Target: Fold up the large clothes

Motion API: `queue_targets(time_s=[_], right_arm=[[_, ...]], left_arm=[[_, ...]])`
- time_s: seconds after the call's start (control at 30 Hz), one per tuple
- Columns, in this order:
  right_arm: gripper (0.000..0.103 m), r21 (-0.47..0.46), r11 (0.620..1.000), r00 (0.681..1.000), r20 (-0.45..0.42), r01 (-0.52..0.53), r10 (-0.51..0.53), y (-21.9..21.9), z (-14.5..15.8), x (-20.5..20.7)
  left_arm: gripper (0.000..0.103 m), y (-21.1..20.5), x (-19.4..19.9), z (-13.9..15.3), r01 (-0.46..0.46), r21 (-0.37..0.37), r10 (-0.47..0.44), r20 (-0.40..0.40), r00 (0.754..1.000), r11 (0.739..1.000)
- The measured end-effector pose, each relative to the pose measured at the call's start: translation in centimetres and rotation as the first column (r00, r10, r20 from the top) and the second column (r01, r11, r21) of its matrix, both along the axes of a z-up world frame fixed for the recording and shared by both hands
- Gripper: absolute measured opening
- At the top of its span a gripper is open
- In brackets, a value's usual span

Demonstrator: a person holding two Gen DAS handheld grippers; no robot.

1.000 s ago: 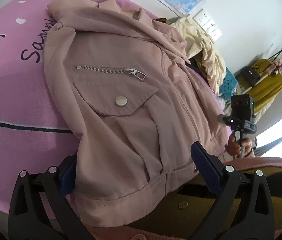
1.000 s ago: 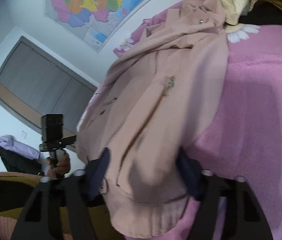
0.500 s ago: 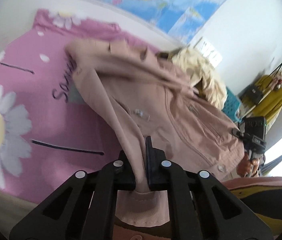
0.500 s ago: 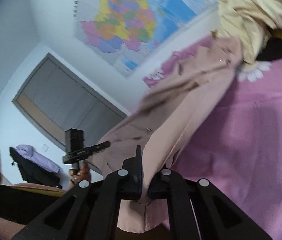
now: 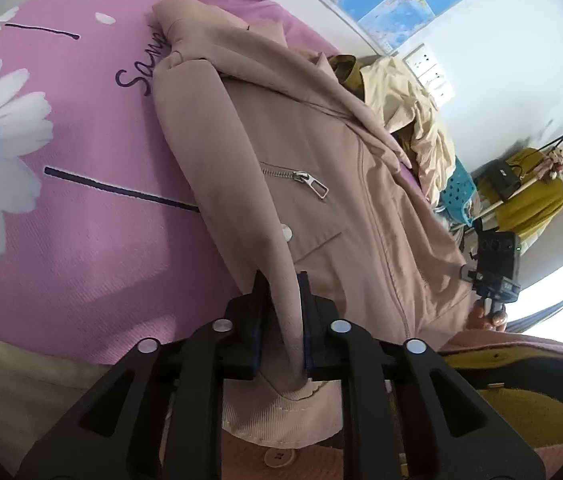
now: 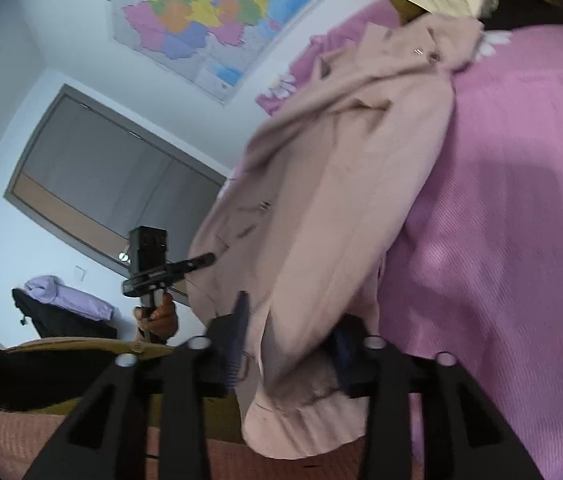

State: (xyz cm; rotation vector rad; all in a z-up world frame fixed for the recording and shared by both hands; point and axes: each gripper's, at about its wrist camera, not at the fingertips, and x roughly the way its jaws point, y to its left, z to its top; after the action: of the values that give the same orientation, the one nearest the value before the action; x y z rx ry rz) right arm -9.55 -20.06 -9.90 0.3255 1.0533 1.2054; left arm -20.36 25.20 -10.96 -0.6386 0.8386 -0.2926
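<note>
We read the dusty-pink jacket (image 5: 321, 168) as soft but weighty: thick woven cloth that drapes, slumps and holds bulky folds, not slippery, nothing fragile but the metal fittings. Best hold, we judge, is the ribbed hem band (image 5: 281, 408), which is firm and thick enough for the pads to bite; the two bottom corners give control of the whole body.

Where it lies: spread front-up across the pink daisy-print bedspread (image 5: 61, 220), filling the centre of the left wrist view, collar toward the upper middle, hem at the bottom edge. In the right wrist view the same jacket (image 6: 341, 208) runs from the bottom centre up to the upper right.

Left gripper (image 5: 281, 320), bottom centre: jaws narrow and have just been easing apart a little, with a pinched ridge of cloth above the hem between them; the pads look to be still pressing it.

Right gripper (image 6: 293, 344), bottom centre of its view: jaws about half apart and just opening, a thick bunch of hem between the fingers; this part is blurred and we cannot tell whether the pads press on it.

Smaller details: an angled chest zip with a silver pull (image 5: 313, 184), a flap pocket with a pale snap (image 5: 287, 233), a long front zip seam (image 5: 385, 248).

Beyond the collar, a cream garment (image 5: 405, 96) is heaped at the upper right.
</note>
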Motion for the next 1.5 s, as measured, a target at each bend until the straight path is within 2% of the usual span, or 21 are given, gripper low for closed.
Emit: queue_targets(time_s=[0.03, 0.07, 0.1, 0.2, 0.27, 0.3, 0.33, 0.4, 0.53, 0.83, 1.13, 1.3, 1.5], right_arm=[[0.052, -0.011, 1.000, 1.000, 0.000, -0.002, 0.002, -0.1, -0.1, -0.1], [0.055, -0.029, 1.000, 1.000, -0.004, 0.002, -0.002, -0.2, -0.4, -0.1], [0.058, -0.035, 0.999, 1.000, -0.009, -0.001, 0.001, -0.4, -0.6, -0.2], [0.059, -0.052, 0.999, 1.000, -0.016, -0.017, 0.017, -0.4, -1.1, -0.6], [0.057, -0.051, 0.998, 1.000, -0.019, -0.025, 0.024, 0.1, -1.0, -0.8], [0.047, -0.048, 0.998, 0.999, -0.014, -0.030, 0.030, 0.1, -1.0, -0.8], [0.033, -0.046, 0.998, 0.999, -0.002, -0.033, 0.033, 0.2, -0.7, -0.9], [0.015, -0.001, 1.000, 1.000, -0.001, -0.019, 0.019, 0.0, -0.2, -0.6], [0.008, 0.055, 0.998, 1.000, 0.017, 0.007, -0.008, -0.5, 1.0, -0.2], [0.007, 0.194, 0.979, 0.996, 0.055, 0.059, -0.071, -0.9, 5.2, 1.8], [0.007, 0.279, 0.955, 0.991, 0.059, 0.095, -0.116, 0.4, 8.8, 6.6], [0.006, 0.287, 0.948, 0.985, 0.060, 0.138, -0.161, 1.3, 10.4, 9.7], [0.007, 0.291, 0.938, 0.979, 0.016, 0.190, -0.204, 2.4, 11.6, 14.0]], left_arm=[[0.041, -0.1, -0.1, 0.0, 0.007, 0.004, -0.007, 0.000, 1.000, 1.000], [0.052, -0.3, -0.1, 0.0, 0.009, 0.013, -0.009, -0.007, 1.000, 1.000], [0.071, -0.7, 0.1, -0.2, 0.017, 0.039, -0.016, -0.028, 0.999, 0.999], [0.080, -1.4, 0.2, -0.1, 0.046, 0.061, -0.043, -0.040, 0.998, 0.997], [0.074, -1.7, 0.3, 0.1, 0.047, 0.071, -0.043, -0.047, 0.998, 0.996], [0.054, -1.8, 0.3, 0.0, 0.052, 0.071, -0.049, -0.049, 0.998, 0.996], [0.032, -1.8, 0.4, 0.0, 0.052, 0.079, -0.048, -0.059, 0.997, 0.995], [0.008, -1.3, 0.3, 0.3, 0.026, 0.079, -0.021, -0.066, 0.998, 0.997], [0.005, -0.4, -0.1, 1.9, -0.014, 0.043, 0.014, -0.006, 1.000, 0.999], [0.005, 1.2, 0.3, 7.0, -0.052, 0.050, 0.048, 0.077, 0.996, 0.997], [0.005, 2.9, 4.3, 11.3, -0.063, 0.081, 0.056, 0.095, 0.994, 0.995], [0.005, 4.1, 7.2, 13.0, -0.066, 0.090, 0.058, 0.094, 0.994, 0.994], [0.005, 5.8, 11.4, 14.8, -0.081, 0.097, 0.075, 0.068, 0.995, 0.992]])
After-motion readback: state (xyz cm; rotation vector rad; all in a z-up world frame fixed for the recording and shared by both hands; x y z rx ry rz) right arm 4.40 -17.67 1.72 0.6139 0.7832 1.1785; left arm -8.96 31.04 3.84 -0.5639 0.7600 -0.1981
